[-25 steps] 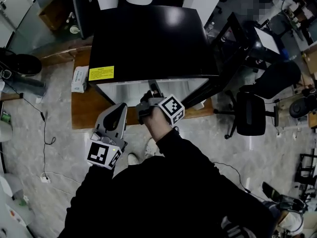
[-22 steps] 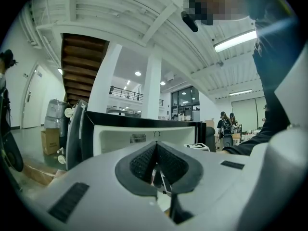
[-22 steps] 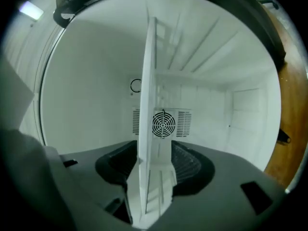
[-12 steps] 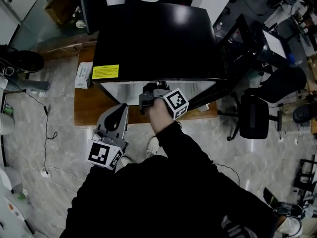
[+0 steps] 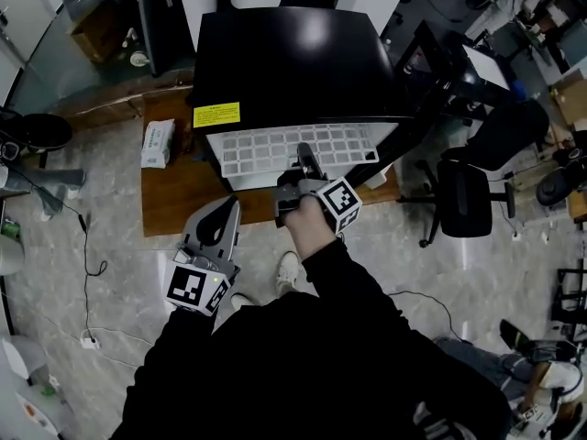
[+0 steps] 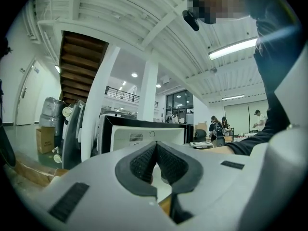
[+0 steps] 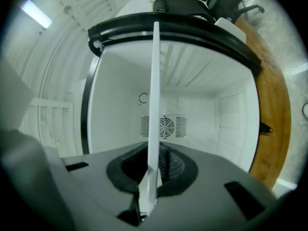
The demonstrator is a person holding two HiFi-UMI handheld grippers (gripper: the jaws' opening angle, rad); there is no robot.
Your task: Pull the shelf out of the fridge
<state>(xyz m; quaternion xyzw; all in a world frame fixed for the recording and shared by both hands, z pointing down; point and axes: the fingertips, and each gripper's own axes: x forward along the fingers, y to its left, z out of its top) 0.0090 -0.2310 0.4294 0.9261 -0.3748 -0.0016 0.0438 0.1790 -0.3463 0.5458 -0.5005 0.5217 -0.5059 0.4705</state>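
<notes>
White grid shelf (image 5: 293, 150), 1 of it, sticks partway out of the front of the 1 black fridge (image 5: 293, 62), lying level. 2 grippers. Right gripper (image 5: 308, 161) is at the shelf's 6 o'clock edge; its jaws have just been closing and are now clamped on that front edge, w/ the thin rim between the pads, edge-on in the right gripper view. Left gripper (image 5: 223, 211) is at approx 7 o'clock of the shelf, apart from it, jaws together, nothing in them. Fridge sits on 1 wooden platform (image 5: 174, 200); 1 white box (image 5: 159, 143) at the shelf's 9 o'clock.
</notes>
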